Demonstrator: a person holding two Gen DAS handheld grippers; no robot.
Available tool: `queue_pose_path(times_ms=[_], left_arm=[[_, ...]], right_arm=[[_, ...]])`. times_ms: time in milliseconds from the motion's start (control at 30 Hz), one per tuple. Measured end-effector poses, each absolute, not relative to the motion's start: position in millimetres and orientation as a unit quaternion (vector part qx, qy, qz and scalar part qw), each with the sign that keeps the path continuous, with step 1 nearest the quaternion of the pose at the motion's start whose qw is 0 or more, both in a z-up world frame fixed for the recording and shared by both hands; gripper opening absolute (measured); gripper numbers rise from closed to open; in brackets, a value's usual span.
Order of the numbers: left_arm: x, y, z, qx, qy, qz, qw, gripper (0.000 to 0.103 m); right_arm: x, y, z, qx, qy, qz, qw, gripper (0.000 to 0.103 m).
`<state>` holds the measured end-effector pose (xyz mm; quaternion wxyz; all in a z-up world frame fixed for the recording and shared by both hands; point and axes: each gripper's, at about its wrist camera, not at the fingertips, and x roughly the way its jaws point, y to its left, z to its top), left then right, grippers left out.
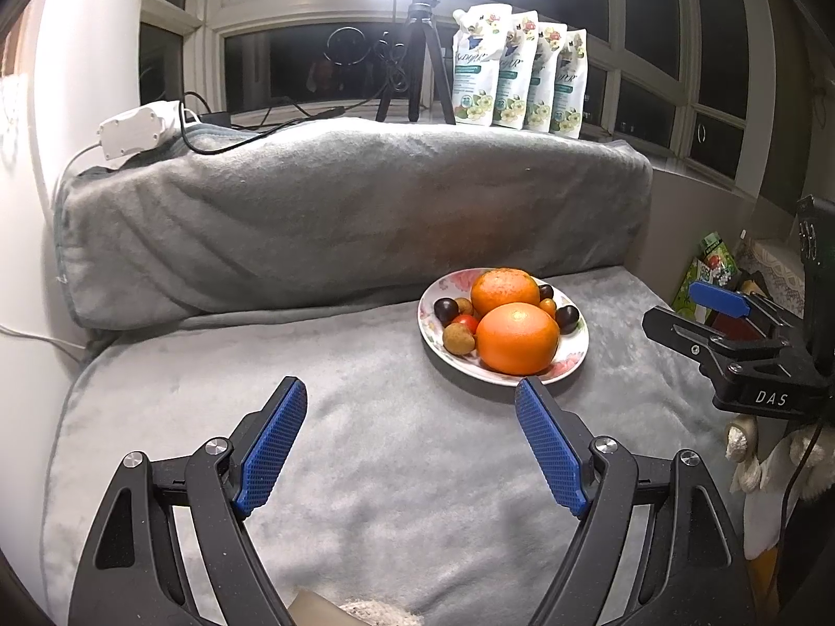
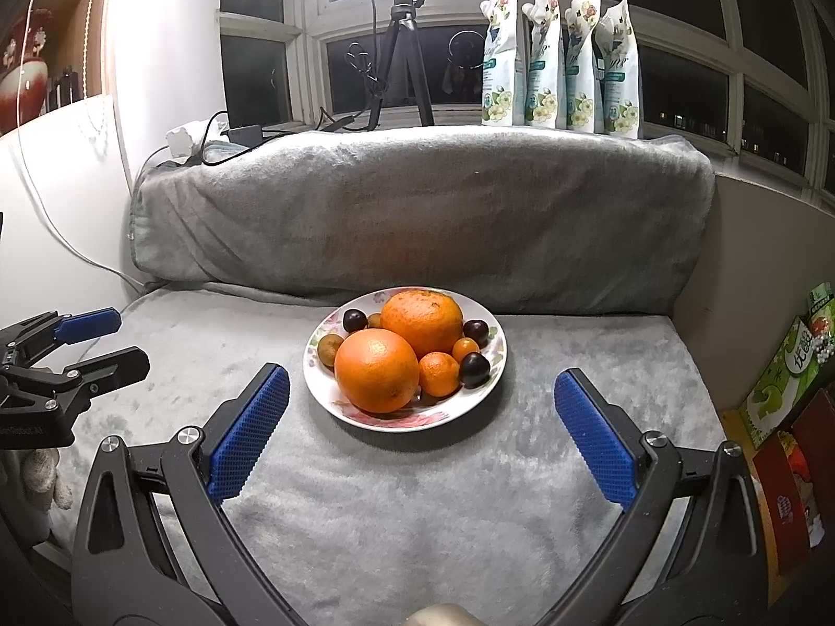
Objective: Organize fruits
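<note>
A flowered white plate sits on the grey blanket, piled with fruit. Two big oranges fill its middle, ringed by a small mandarin, dark plums, a red tomato and brown longans. My left gripper is open and empty, hovering over the blanket to the plate's near left. My right gripper is open too, straddling the plate's near edge from above, touching nothing.
A grey blanket-covered bolster rises behind the plate. On the sill stand several refill pouches, a tripod with a bright lamp, cables and a power strip. Boxes crowd the right edge.
</note>
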<state>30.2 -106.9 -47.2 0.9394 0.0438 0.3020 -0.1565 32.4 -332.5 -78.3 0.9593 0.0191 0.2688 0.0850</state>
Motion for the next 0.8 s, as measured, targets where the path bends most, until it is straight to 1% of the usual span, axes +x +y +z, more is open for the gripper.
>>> queue_pose_path(times_ms=[800], left_arm=[[31.4,-100.1,-53.1,0.036,0.302,-0.157,0.939,0.082]], right_arm=[[41.7,-337.1,-91.6,0.024,0.286,0.079,0.955,0.103]])
